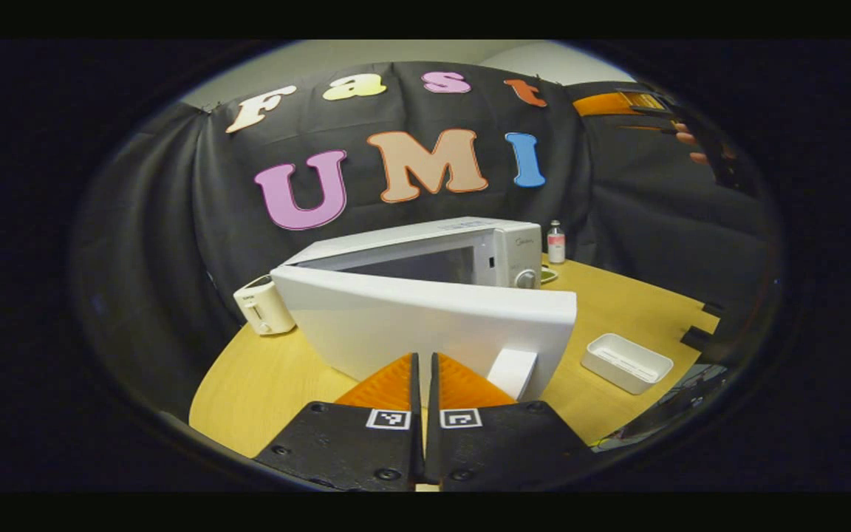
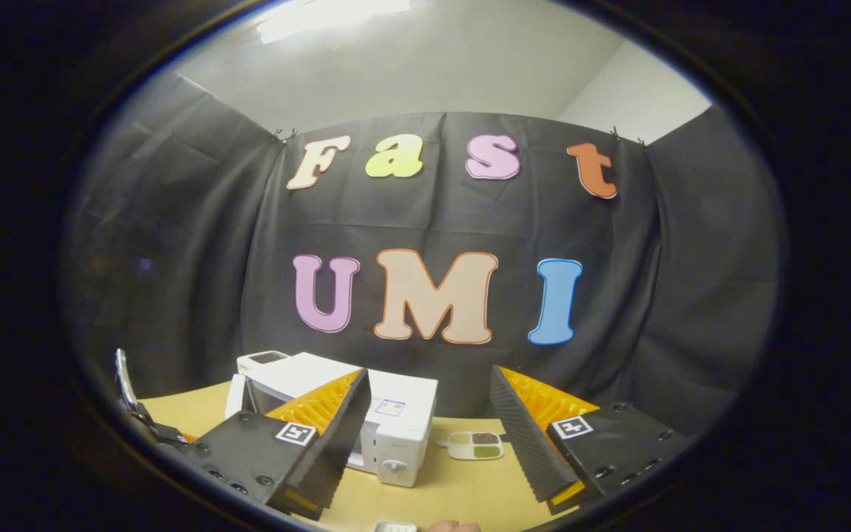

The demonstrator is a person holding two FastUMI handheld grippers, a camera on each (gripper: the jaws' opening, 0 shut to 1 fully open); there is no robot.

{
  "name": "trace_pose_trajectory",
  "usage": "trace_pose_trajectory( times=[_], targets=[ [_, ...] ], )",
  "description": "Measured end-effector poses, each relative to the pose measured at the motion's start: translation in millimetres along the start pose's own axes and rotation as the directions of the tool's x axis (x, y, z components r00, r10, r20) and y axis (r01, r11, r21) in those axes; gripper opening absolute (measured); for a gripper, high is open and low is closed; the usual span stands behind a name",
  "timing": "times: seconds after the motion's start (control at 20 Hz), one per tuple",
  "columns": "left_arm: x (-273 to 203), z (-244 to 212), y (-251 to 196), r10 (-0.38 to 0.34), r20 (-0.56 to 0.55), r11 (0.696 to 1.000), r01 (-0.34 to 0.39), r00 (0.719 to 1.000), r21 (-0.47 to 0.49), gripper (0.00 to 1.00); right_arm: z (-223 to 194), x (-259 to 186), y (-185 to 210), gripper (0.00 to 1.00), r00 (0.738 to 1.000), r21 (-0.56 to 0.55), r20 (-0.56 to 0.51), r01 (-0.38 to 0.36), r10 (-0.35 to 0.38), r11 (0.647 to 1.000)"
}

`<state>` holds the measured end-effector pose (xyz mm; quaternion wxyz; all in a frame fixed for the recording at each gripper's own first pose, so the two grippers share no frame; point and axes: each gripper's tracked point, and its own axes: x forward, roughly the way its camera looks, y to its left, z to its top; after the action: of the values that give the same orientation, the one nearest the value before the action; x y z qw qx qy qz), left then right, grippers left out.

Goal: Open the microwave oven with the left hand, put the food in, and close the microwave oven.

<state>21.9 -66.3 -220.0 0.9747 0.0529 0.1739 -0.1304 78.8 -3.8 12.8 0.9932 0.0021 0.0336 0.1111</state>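
Table (image 1: 278,377): one, round, pale wood; extends ahead of and under the fingers of both grippers.
Microwave oven (image 1: 507,247): one, white, standing on the table straight ahead of the left fingers; in the right gripper view, seen between and just behind the left-hand finger and the gap.
Microwave door (image 1: 425,325): one, white, swung out toward the left fingers, its lower edge just beyond their tips; one white handle block (image 1: 512,373) on it, just right of the fingertips.
Left gripper (image 1: 423,362): one, two orange-and-black fingers closed to a thin slit, nothing seen between them; tips just short of the door.
Right gripper (image 2: 429,384): one, two fingers spread wide, nothing between them; raised, pointing at the booth wall above the table.
Toaster (image 1: 263,304): one, cream, on the table left of the door, well to the left of the left fingers.
Empty white tray (image 1: 626,362): one, rectangular, on the table to the right of the left fingers.
Food tray (image 2: 475,445): one, white, compartments with dark and green contents; on the table in the gap between the right fingers, just right of the oven.
Bottle (image 1: 556,242): one, small, upright, just right of the oven.
Hand (image 1: 691,144): one, partly visible far upper right of the left fingers.
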Motion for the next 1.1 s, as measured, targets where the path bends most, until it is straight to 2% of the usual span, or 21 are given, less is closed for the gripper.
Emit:
trace_pose_trajectory(
  times=[0.25, 0.3, 0.35, 0.4, 0.55, 0.65, 0.75, 1.05, 1.1],
  targets=[
    [28.3, 11.3, -7.2, -0.008, 0.009, 1.0, 0.008, 1.0, -0.018, 0.0, -5.6, -1.0, 3.0, 0.91, 1.0, -0.059, 0.014, -0.009, 0.009, 0.998],
    [34.0, 13.8, -10.4, -0.016, 0.011, 1.0, 0.017, 1.0, -0.016, 0.0, -6.6, -1.6, 4.5, 0.99, 1.0, -0.071, 0.013, -0.012, 0.013, 0.997],
    [40.0, 15.3, -13.3, -0.023, 0.012, 1.0, 0.023, 1.0, -0.01, 0.0, -7.7, -1.4, 6.5, 0.99, 1.0, -0.08, 0.015, -0.019, 0.02, 0.997],
    [45.9, 15.1, -14.5, -0.026, 0.007, 1.0, 0.026, 1.0, -0.004, 0.0, -8.8, 0.2, 9.0, 0.91, 1.0, -0.091, 0.015, -0.025, 0.026, 0.996],
    [61.5, 15.3, -19.0, -0.036, 0.002, 0.999, 0.036, 0.999, -0.007, 0.0, -16.6, 5.2, 11.8, 0.96, 0.999, -0.132, 0.01, -0.037, 0.039, 0.991],
    [71.7, 20.7, -20.7, -0.037, 0.006, 0.999, 0.037, 0.999, -0.003, 0.0, -17.6, 6.7, 14.3, 0.96, 0.999, -0.153, 0.02, -0.044, 0.047, 0.987],
    [85.2, 24.9, -21.8, -0.034, 0.009, 0.999, 0.034, 0.999, -0.009, 0.0, -22.5, 7.9, 16.3, 1.0, 0.998, -0.156, 0.011, -0.052, 0.055, 0.986],
    [126.0, 40.8, -24.5, -0.022, 0.021, 0.999, 0.023, 1.0, -0.022, 0.0, -19.2, 14.1, 12.7, 0.96, 0.998, -0.146, 0.027, -0.05, 0.054, 0.988],
    [131.7, 43.2, -25.2, -0.021, 0.021, 0.999, 0.021, 1.0, -0.025, 0.0, -19.3, 14.7, 10.0, 1.0, 0.998, -0.143, 0.028, -0.045, 0.05, 0.989]
  ],
)
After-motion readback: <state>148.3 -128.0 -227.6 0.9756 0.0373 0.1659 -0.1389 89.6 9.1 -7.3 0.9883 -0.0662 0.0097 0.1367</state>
